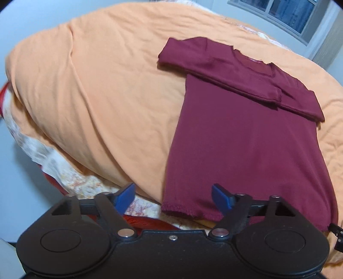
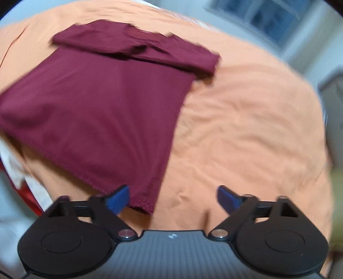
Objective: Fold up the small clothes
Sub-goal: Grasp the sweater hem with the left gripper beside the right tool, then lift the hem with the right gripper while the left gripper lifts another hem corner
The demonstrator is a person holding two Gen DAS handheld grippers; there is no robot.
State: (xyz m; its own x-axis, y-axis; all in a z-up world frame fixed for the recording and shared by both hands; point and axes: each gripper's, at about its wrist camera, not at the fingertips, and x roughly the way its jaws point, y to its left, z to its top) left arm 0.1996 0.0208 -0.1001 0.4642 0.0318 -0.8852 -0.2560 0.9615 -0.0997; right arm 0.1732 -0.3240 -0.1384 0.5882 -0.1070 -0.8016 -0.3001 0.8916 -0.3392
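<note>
Both claws gape empty: the left gripper (image 1: 173, 198) over the hem's left corner, the right gripper (image 2: 173, 199) at its right. The maroon shirt (image 1: 246, 133), sleeves folded in, lies on the orange bedspread (image 1: 96, 96). Risk: pinching bedspread too. A window (image 1: 278, 12) sits beyond.

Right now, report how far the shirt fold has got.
Done: both sleeves of the maroon T-shirt are folded in across the chest, and it lies flat on the orange bedspread. In hand: nothing; the left hand-held gripper and right hand-held gripper are both open near the bottom hem corners. Left: probably gripping the hem and folding the body up toward the collar.
</note>
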